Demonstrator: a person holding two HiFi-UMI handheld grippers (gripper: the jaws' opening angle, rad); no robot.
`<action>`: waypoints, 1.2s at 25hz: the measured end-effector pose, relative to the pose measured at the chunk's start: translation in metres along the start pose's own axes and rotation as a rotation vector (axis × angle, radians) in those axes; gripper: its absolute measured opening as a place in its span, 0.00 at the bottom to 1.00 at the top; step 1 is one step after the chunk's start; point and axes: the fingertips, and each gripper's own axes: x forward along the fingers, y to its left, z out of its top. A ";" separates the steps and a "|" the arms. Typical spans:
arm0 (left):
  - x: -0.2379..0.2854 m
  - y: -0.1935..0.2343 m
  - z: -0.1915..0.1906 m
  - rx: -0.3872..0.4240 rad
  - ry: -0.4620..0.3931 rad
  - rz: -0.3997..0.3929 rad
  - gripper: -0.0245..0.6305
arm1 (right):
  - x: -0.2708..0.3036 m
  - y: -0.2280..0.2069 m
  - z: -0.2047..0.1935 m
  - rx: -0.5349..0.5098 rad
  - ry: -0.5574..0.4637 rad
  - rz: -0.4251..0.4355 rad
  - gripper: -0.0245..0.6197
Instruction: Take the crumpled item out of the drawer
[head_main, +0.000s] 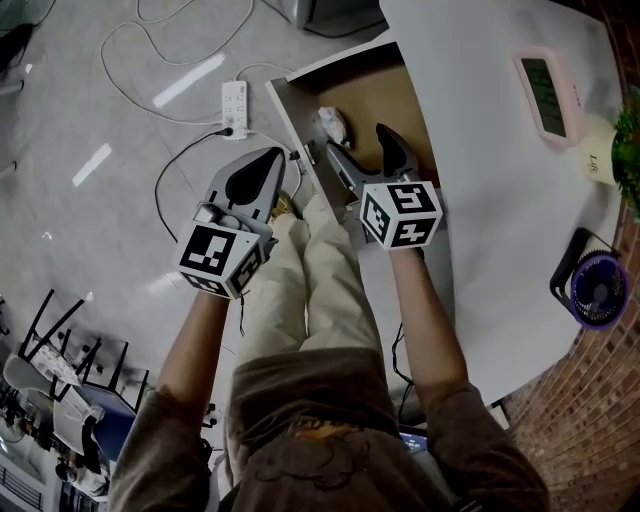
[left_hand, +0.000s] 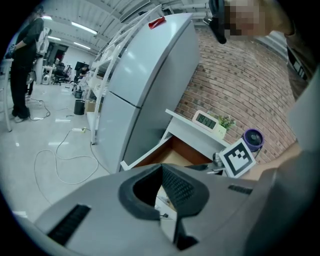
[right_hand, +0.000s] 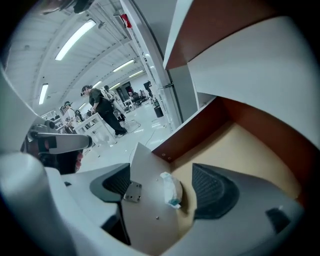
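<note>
Holding right tongs (right_hand: 162, 182) released and wide, lined up on the crumpled wad (right_hand: 172, 190) by the drawer (right_hand: 240, 150) wall for pinching, with left tongs (left_hand: 160, 169) clenched empty, parked outside.

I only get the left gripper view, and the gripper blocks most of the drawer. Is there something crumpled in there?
Observer: Yes. The right gripper view shows a white crumpled wad lying in the drawer, tucked against its front panel.
Operator: Is the other gripper grabbing it?
Observer: No. The right gripper has its jaws wide apart. The wad sits between them, untouched.
Operator: So where's mine?
Observer: In the head view, the left gripper hangs outside the drawer, just beside that front panel.
</note>
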 end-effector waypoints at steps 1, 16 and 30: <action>-0.001 0.001 -0.001 -0.002 0.003 0.001 0.05 | 0.004 0.000 -0.001 -0.003 0.013 0.000 0.64; -0.004 0.006 -0.012 -0.022 0.022 0.004 0.05 | 0.060 -0.017 -0.039 -0.081 0.181 -0.040 0.60; -0.010 0.013 -0.027 -0.044 0.047 0.012 0.05 | 0.087 -0.034 -0.066 -0.101 0.303 -0.057 0.44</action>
